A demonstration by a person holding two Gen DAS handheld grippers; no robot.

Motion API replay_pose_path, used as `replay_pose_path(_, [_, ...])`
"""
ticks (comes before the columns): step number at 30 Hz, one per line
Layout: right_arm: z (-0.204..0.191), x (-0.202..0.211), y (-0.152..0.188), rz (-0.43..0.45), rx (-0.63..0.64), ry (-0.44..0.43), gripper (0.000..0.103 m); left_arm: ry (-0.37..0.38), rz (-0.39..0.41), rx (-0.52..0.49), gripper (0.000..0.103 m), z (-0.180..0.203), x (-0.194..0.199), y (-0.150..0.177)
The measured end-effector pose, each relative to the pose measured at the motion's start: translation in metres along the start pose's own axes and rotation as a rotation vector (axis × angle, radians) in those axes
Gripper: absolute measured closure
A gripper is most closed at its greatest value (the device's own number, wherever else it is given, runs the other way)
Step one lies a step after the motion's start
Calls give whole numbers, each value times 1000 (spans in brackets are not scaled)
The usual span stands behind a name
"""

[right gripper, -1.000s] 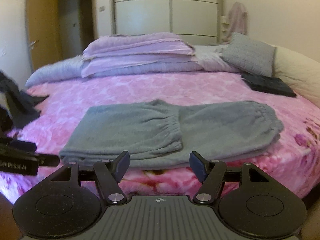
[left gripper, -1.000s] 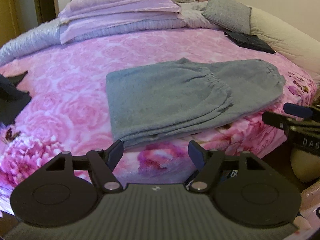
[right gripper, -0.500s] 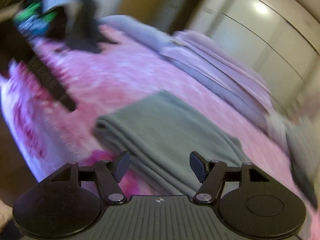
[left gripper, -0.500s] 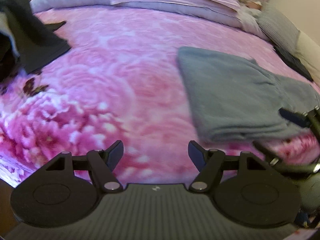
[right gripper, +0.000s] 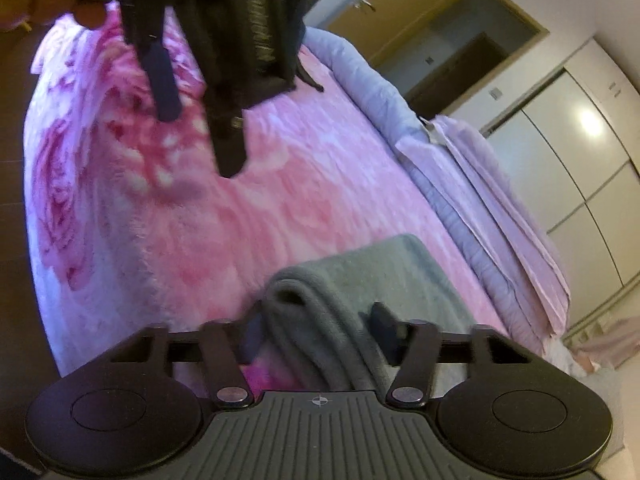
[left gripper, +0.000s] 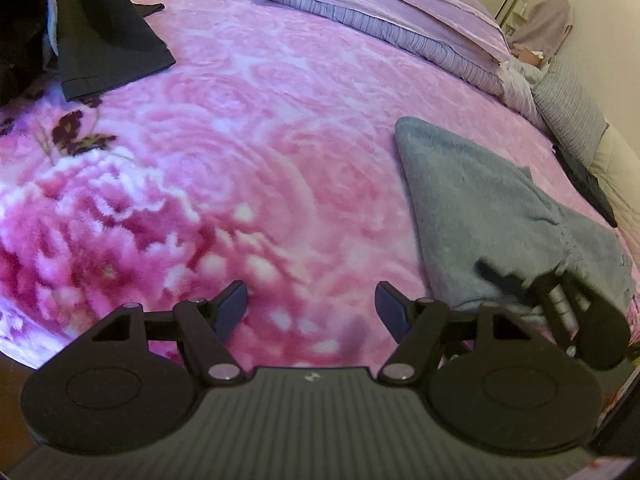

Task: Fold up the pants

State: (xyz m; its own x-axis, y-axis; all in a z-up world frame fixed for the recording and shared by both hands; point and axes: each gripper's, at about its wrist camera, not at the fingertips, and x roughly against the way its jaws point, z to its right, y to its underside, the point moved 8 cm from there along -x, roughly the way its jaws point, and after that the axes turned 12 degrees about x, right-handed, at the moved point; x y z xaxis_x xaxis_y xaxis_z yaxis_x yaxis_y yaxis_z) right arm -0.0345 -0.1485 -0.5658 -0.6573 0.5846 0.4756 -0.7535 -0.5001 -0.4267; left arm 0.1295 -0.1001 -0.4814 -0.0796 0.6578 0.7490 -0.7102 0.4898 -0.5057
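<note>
Taking the folded grey pants [right gripper: 360, 280] as the landmark: their nearest folded corner sits right between the fingers of the right gripper [right gripper: 316, 332], whose jaws are closing around the stacked layers. Blur hides whether the pads already press the cloth. In the left wrist view the same gripper [left gripper: 532, 284] shows as a dark, smeared shape at the near edge of the pants, over the grey fabric.

To the left of the pants, the left gripper [left gripper: 312, 306] hangs over bare blanket with its jaws apart and nothing between them; its blue-tipped fingers point toward the pink rose-patterned blanket [left gripper: 240, 160], clear of the pants. From the right wrist view this gripper [right gripper: 196, 112] appears beyond the pants, above the blanket, with the fingertips of a hand [right gripper: 86, 10] at its top edge.

The pants lie flat on the blanket near the bed's front edge. Farther out from the pants, dark clothes [left gripper: 100, 32] are heaped at the far left corner of the bed. Beyond the pants, folded lilac bedding [left gripper: 380, 4] runs along the far side, with a grey pillow [left gripper: 568, 108] and a dark flat item [left gripper: 588, 184] to their far right. Behind the bedding stands a pale wardrobe [right gripper: 580, 140].
</note>
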Motion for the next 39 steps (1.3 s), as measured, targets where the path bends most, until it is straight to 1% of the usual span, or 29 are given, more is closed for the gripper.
replay_pose_path(1, [3, 1, 1, 8, -22, 21, 82, 4, 2, 8, 36, 0, 0, -1])
replay_pose_path(3, [21, 8, 3, 36, -121, 56, 85, 15, 10, 28, 37, 2, 1, -5])
replay_pose_path(5, [51, 21, 4, 69, -280, 84, 86, 30, 26, 31, 37, 8, 3, -11])
replay_pose_path(8, [109, 41, 22, 116, -593, 106, 86, 61, 58, 12, 37, 28, 7, -22])
replay_pose_path(9, [129, 50, 31, 129, -688, 126, 87, 78, 69, 2, 37, 37, 8, -26])
replay_pose_path(12, [190, 81, 70, 185, -940, 199, 87, 135, 89, -40, 37, 74, 7, -37])
replay_pose_path(15, [238, 114, 119, 227, -1127, 261, 87, 214, 101, -106, 37, 126, 1, -45])
replay_pose_path(17, [268, 138, 161, 251, -1242, 308, 87, 279, 104, -159, 37, 167, -3, -46])
replay_pose_path(18, [281, 151, 185, 258, -1295, 345, 87, 312, 103, -187, 37, 188, -6, -45])
replay_pose_path(20, [299, 177, 231, 264, -1365, 417, 87, 380, 89, -237, 37, 229, -15, -39])
replay_pose_path(23, [311, 206, 308, 223, -1492, 534, 87, 454, 42, -303, 37, 284, -37, -19])
replay_pose_path(25, [301, 217, 369, 156, -1630, 587, 86, 474, 1, -345, 37, 313, -56, -1])
replay_pose_path(26, [292, 215, 399, 110, -1690, 588, 86, 478, -27, -362, 37, 325, -67, 10])
replay_pose_path(27, [280, 210, 430, 33, -1769, 575, 86, 480, -57, -372, 37, 334, -77, 20])
replay_pose_path(28, [264, 200, 461, -48, -1883, 538, 86, 478, -84, -378, 38, 342, -86, 30])
replay_pose_path(29, [250, 194, 483, -46, -1987, 491, 86, 475, -105, -388, 38, 350, -94, 39])
replay_pose_path(30, [245, 196, 494, 11, -2042, 481, 86, 471, -116, -397, 38, 355, -100, 47])
replay_pose_path(31, [244, 200, 496, 59, -2056, 469, 86, 464, -125, -403, 39, 358, -104, 53])
replay_pose_path(33, [252, 209, 489, 90, -2007, 460, 86, 450, -137, -411, 39, 362, -110, 60])
replay_pose_path(35, [254, 219, 471, 171, -1984, 464, 86, 437, -134, -411, 40, 363, -112, 63])
replay_pose_path(36, [252, 229, 469, 191, -1975, 464, 86, 435, -126, -409, 40, 364, -111, 61])
replay_pose_path(37, [250, 218, 465, 174, -1980, 461, 86, 433, -117, -407, 40, 364, -113, 59])
replay_pose_path(38, [242, 211, 470, 117, -2000, 447, 86, 426, -113, -407, 40, 365, -112, 59])
replay_pose_path(39, [230, 199, 480, 37, -2023, 426, 86, 416, -114, -405, 40, 365, -114, 59])
